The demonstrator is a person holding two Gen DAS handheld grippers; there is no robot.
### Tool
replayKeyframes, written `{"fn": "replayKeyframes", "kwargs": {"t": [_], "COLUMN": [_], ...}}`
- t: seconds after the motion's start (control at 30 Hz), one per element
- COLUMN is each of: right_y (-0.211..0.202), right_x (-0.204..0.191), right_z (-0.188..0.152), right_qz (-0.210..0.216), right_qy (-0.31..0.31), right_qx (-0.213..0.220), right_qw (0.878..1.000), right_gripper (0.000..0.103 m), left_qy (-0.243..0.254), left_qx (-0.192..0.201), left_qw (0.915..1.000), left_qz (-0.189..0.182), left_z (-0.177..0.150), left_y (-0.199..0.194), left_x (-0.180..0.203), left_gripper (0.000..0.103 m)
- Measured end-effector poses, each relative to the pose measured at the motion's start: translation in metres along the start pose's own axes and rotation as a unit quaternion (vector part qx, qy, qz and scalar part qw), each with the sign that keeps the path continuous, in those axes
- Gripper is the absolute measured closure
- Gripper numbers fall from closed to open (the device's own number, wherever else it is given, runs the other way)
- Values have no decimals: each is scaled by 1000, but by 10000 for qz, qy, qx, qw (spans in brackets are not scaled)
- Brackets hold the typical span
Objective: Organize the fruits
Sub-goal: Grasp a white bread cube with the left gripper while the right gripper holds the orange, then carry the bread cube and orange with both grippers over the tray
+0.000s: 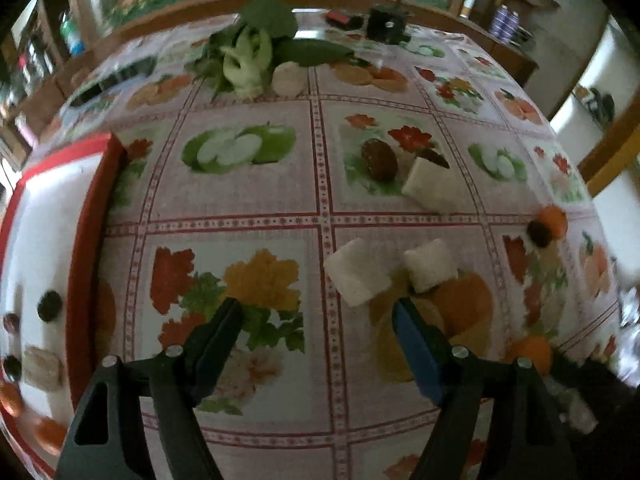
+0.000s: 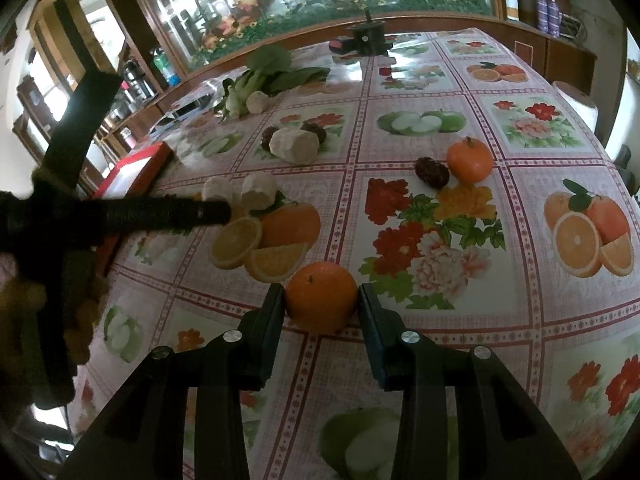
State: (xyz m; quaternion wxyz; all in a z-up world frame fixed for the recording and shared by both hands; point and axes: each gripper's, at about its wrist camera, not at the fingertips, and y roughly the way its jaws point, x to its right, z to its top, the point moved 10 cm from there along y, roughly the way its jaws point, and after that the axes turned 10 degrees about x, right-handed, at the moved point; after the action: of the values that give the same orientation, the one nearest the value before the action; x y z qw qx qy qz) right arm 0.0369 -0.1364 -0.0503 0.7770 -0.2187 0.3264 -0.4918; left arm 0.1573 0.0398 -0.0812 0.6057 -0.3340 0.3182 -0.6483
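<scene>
Right gripper (image 2: 321,300) is clamping the round orange (image 2: 321,297) between its jaws, risking the fruit rolling out if the hold is shallow.

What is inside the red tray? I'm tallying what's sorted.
The red tray holds dark round fruits, a pale chunk and orange pieces; its far-left part is out of frame.

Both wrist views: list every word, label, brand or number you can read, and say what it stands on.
No text can be read in either view.
Tablecloth: printed fruit and flowers only, no words.
Purple bottles on the far shelf: labels too small and blurred to read.
</scene>
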Motion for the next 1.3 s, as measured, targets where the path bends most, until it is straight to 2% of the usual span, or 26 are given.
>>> {"fn": "replayKeyframes", "kwargs": {"t": [0.2, 0.4, 0.5, 0.53, 0.57, 0.73, 1.03, 1.3], "right_y": [1, 1, 1, 1, 1, -1, -8, -15], "right_x": [0, -1, -2, -2, -2, -1, 1, -8], "right_z": [0, 0, 0, 0, 1, 1, 0, -3], "right_qz": [-13, -24, -44, -49, -50, -74, -153, -259], "right_qy": [-20, -77, -130, -133, -130, -126, -74, -197], "right_qx": [8, 48, 79, 92, 101, 130, 210, 180], "right_qw": [10000, 10000, 9999, 9999, 9999, 9998, 9996, 9993], "right_gripper": [66, 66, 66, 66, 66, 67, 67, 67], "left_qy": [-194, -157, -53, 5, 40, -241, -129, -234], "left_qx": [226, 364, 508, 559, 589, 611, 511, 407], "left_qw": [9995, 9992, 9987, 9984, 9983, 9975, 9978, 9957], "left_qz": [-35, -8, 39, 11, -20, -272, -409, -798], "left_z": [14, 19, 23, 24, 25, 22, -8, -38], "left_y": [4, 8, 7, 7, 6, 2, -17, -42], "left_x": [-11, -8, -7, -7, -7, -13, -8, 1], "left_gripper": [24, 26, 49, 65, 74, 74, 74, 74]}}
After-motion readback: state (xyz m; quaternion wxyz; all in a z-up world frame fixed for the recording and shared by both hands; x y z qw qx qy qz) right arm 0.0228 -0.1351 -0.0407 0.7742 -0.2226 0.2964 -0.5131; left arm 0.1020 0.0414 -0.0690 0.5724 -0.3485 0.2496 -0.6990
